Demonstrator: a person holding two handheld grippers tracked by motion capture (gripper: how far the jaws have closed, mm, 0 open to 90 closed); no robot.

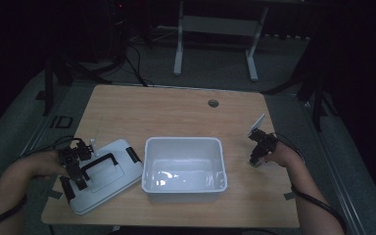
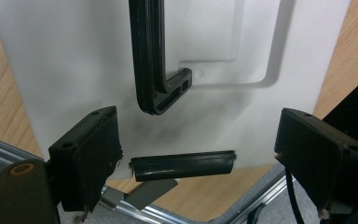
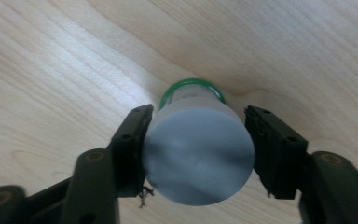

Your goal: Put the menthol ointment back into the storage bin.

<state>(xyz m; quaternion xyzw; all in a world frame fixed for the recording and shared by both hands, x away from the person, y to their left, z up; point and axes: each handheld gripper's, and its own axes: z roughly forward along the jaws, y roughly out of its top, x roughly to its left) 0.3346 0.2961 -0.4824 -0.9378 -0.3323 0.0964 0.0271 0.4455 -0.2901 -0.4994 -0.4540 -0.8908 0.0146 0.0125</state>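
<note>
Here our right gripper [image 3: 198,149] has its jaws pressed on both sides of a small bottle [image 3: 198,156]: a pale grey, round-bodied thing with a green ring at its far end, its flat grey end facing us. In the high view the right gripper [image 1: 257,157] stands on the table [image 1: 176,107] to the right of the bin [image 1: 149,166], near but not touching it, with bare wood on every side and the table's right edge not far off.

Our left gripper [image 2: 198,154] holds its jaws wide apart, gripping nothing, over the near end of the lid [image 2: 74,56]. The lid is white and flat, with a black handle [image 2: 149,56] lying in its recess and a black latch [image 2: 182,164] at the edge between our jaws. In the high view the left gripper [image 1: 78,171] sits over the lid [image 1: 122,169], which lies askew at the table's front left corner, just beside the bin.

The bin is white, rectangular, open-topped, and we see nothing inside it. The whole far half of the table is free wood, save a small round hole [image 1: 213,103] near the back edge.
</note>
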